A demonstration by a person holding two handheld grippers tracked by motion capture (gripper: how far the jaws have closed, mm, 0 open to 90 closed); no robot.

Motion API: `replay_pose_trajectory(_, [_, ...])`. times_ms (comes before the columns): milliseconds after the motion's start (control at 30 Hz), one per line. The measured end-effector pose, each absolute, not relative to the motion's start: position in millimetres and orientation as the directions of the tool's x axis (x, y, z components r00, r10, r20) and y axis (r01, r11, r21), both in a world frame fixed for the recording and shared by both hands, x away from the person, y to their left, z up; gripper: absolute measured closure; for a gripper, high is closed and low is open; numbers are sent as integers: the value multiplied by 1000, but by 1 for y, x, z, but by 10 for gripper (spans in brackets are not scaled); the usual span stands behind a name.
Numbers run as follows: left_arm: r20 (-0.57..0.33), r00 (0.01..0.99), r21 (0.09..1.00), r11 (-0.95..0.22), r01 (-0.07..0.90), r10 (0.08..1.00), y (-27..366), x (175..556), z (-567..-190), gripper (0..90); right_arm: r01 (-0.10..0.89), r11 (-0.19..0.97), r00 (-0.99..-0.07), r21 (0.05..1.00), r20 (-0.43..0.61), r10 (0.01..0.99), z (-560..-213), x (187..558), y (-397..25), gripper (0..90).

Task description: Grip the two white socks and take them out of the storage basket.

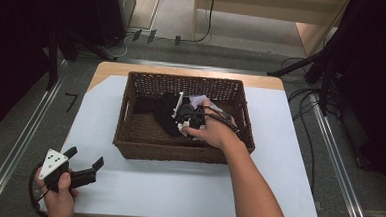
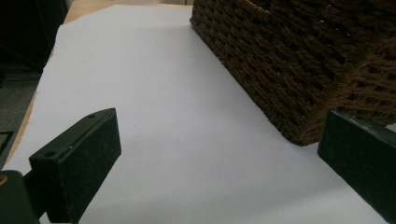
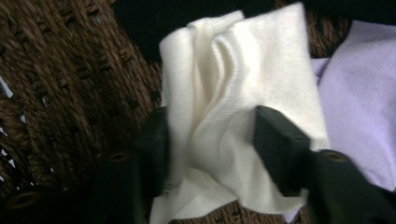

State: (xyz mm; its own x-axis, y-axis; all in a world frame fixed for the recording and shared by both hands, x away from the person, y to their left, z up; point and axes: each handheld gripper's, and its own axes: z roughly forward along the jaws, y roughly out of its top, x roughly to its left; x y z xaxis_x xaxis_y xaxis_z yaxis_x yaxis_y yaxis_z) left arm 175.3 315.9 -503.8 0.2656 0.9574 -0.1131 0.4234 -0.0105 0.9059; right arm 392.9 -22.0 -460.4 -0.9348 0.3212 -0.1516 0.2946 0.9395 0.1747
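Jaws of the right tool (image 3: 210,140) pinch a bunched white cloth (image 3: 243,88) inside the wicker basket (image 1: 129,147); lilac cloth (image 3: 359,116) lies just beside it. Left tool (image 1: 85,160) rests spread on the white counter (image 2: 177,140), near the basket's corner.

A bunched cream-white cloth (image 3: 233,116) lies inside the brown wicker basket (image 1: 129,145), beside a lilac cloth (image 3: 355,112).
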Motion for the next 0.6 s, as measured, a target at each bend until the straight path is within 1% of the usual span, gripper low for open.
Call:
replay_pose_trajectory(67, [-114,264,906,-9,424,958,316,176,-504,3,297,939,-937,176,-134,322,-459,394,-24,635])
replay_pose_trajectory(100, [-114,264,906,-9,424,958,316,176,-504,3,297,939,-937,176,-134,322,-459,394,-24,635])
replay_pose_trajectory(133, [-114,264,905,-10,425,958,316,176,-504,3,289,941,-940,178,-132,314,-457,393,-25,706])
replay_pose_trajectory(167, [-114,264,905,-10,425,958,316,176,-504,3,289,941,-940,176,-131,314,-456,392,-25,726])
replay_pose_trajectory(300, [-113,263,905,-10,426,958,316,175,-504,3,257,952,-949,165,-141,281,-449,389,-28,766])
replay_pose_trajectory(400, [-113,263,905,-11,426,958,316,176,-504,3,235,959,-956,155,-142,258,-443,385,-31,773])
replay_pose_trajectory(600, [-110,263,903,-14,430,958,316,176,-504,3,227,962,-957,152,-148,249,-430,381,-41,778])
